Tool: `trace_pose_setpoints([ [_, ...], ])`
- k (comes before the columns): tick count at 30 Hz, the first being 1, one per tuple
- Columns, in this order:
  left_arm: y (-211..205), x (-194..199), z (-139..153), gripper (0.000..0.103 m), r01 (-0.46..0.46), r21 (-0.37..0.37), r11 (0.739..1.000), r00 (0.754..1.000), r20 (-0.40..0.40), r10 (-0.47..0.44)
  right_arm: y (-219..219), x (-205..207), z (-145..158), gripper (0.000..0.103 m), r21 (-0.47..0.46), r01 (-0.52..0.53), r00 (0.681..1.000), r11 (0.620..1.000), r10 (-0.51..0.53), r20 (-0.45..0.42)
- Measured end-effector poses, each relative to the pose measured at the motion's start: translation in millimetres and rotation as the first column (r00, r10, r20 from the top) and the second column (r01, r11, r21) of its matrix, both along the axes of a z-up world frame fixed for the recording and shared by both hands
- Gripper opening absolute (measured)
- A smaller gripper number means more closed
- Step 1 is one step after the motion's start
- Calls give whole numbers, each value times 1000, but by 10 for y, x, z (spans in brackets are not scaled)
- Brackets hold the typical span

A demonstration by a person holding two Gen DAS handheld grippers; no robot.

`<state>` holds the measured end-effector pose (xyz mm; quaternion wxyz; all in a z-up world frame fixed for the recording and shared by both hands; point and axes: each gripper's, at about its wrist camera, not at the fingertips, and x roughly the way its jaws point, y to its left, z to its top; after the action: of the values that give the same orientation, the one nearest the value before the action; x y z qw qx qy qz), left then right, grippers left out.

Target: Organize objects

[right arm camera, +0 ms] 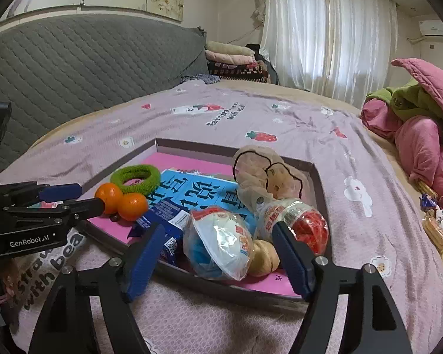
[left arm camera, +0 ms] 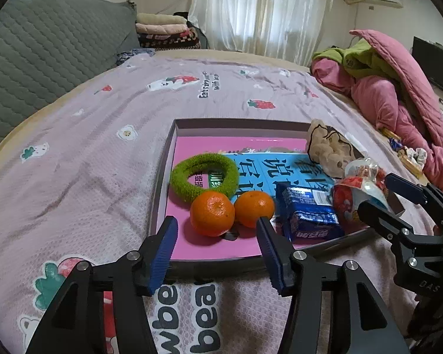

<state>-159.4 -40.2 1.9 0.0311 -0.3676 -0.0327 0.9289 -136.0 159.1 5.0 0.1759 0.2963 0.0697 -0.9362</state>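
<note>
While both tools gape — oranges [left arm camera: 212,214] fill tray [left arm camera: 165,177].

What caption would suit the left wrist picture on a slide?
Open left claw poised before two oranges and a green ring in a tray on a bed.

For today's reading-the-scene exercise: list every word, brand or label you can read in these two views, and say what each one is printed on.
"GenRobot.AI": on the left gripper.
"with bea": on the bedspread, near edge; the line above it is cut off.
"BAS": on the right gripper, cut off.
Large characters on the blue book and the snack packets' print: not readable to me.
</note>
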Motion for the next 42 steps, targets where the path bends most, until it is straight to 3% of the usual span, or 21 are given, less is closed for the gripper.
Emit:
trace_pose_setpoints([
  [18, 7, 438, 516, 77, -27, 0, 1000, 995, -95, 27, 76, 405, 533, 87, -83, 44, 995, 996, -51, -84],
  [29, 25, 768, 842, 79, -44, -11, 999, 986, -159, 42, 60, 662, 816, 91, -97, 72, 989, 993, -84, -123],
  [42, 88, 1016, 928, 80, -64, -25, 998, 986, -156, 59, -33, 968, 925, 91, -75, 78, 986, 994, -88, -141],
])
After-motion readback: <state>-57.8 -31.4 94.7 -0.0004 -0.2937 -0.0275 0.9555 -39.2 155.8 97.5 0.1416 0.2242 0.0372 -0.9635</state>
